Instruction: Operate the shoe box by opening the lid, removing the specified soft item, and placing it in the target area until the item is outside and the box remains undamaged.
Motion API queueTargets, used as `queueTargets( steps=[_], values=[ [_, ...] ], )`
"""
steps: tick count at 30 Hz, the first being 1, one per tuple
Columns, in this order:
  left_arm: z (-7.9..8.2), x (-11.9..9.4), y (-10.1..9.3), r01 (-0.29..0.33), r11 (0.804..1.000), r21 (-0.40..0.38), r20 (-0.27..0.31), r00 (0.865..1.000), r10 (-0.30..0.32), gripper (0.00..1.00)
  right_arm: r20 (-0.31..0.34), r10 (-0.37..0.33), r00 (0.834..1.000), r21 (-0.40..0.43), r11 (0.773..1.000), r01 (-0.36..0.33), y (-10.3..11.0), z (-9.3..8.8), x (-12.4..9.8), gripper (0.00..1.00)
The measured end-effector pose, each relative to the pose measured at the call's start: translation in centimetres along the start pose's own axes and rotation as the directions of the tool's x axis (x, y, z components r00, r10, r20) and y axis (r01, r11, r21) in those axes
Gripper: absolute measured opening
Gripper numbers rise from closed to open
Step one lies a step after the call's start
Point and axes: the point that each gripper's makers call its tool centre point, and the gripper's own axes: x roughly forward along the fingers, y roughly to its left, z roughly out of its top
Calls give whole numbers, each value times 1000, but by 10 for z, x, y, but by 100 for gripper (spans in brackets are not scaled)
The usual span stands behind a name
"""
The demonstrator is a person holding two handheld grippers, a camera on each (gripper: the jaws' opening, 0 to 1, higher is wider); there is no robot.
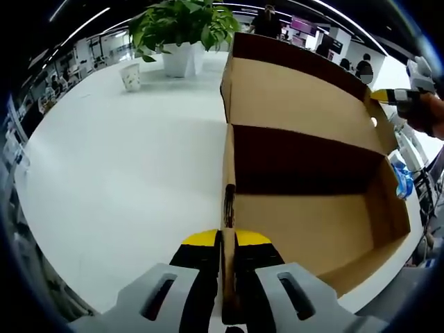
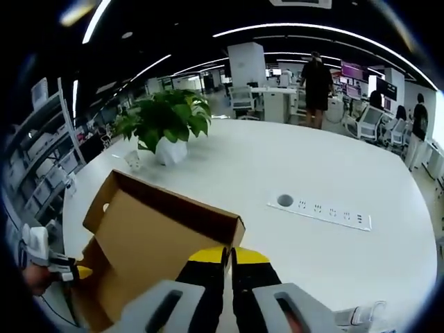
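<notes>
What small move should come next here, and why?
Probably open the left gripper and ease off the box wall: the lid stands open, the visible box floor is bare, and a blue item lies beyond the far wall.

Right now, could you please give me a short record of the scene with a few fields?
box: cardboard shoe box on white table, lid raised
box inside: looks empty where it can be seen
left gripper: shut on the box's near wall
right gripper: shut on the lid's edge
nearby: potted plant, paper cup
</notes>
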Motion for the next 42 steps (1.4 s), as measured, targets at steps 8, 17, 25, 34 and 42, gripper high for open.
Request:
queueTargets(
  steps=[8, 17, 25, 34, 42],
  values=[
    [0, -1, 0, -6, 1000, -5, 1, 1000, 6, 4, 39, 13, 999, -39, 999, -12, 3, 11, -9, 0],
    [2, -2, 0, -19, 999, -28, 3, 1000, 19, 4, 77, 34, 996, -92, 995, -27, 9, 17, -24, 0],
    [3, -2, 0, -33, 998, -56, 6, 999, 34, 4, 101, 44, 994, -128, 991, -31, 14, 18, -36, 0],
    [6, -1, 1, -41, 997, -71, 7, 999, 42, 4, 122, 51, 991, -181, 983, -28, 23, 15, -50, 0],
    [7, 0, 1, -46, 996, -78, 13, 999, 47, 4, 137, 60, 989, -222, 975, -28, 33, 10, -64, 0]
  ],
)
